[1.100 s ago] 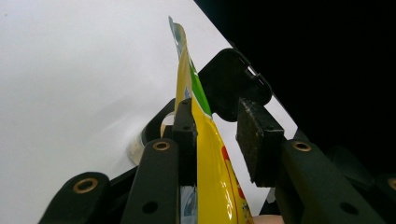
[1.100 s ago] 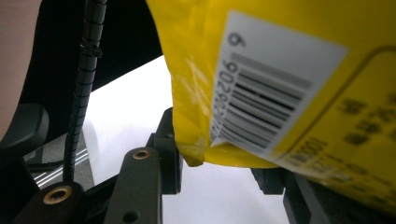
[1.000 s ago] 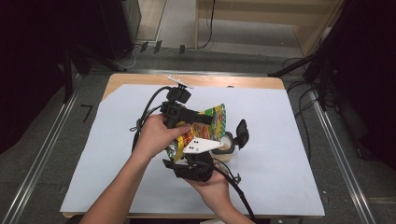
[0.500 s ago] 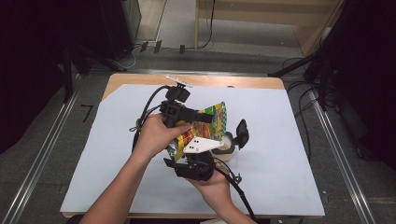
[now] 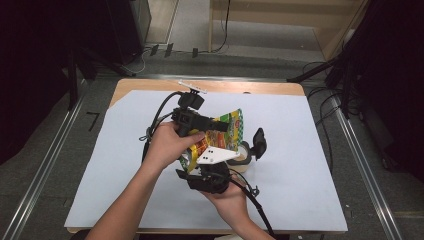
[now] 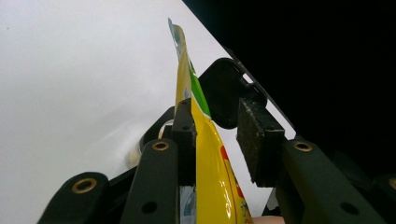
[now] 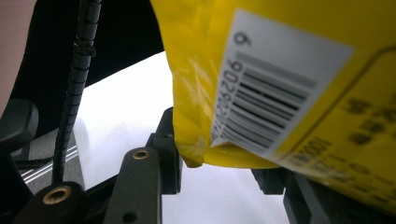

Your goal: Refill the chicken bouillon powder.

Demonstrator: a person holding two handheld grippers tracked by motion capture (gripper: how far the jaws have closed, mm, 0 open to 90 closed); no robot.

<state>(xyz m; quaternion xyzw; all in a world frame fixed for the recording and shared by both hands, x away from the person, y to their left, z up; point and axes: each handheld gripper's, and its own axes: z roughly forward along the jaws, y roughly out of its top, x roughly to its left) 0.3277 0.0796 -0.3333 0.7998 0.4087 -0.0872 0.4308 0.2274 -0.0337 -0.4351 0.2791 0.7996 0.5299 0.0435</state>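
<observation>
A yellow snack bag (image 5: 224,129) with red and green print is held up over the middle of the white table cover (image 5: 310,150). My left gripper (image 5: 215,125) reaches in from the left. In the left gripper view the bag (image 6: 205,154) stands edge-on between the jaws, against one pad (image 6: 184,140), with a gap to the other. My right gripper (image 5: 222,160), under its white three-cornered plate, comes from below. In the right gripper view the bag's barcoded corner (image 7: 261,84) hangs over the jaws beside one pad (image 7: 169,149) and hides the other pad's tip.
A roll of tape (image 5: 243,156) lies on the cover just right of the grippers, with a black oval piece (image 5: 259,142) upright beside it. Cables trail from both grippers. The wooden table edge (image 5: 250,87) runs along the far side, with metal rails left and right.
</observation>
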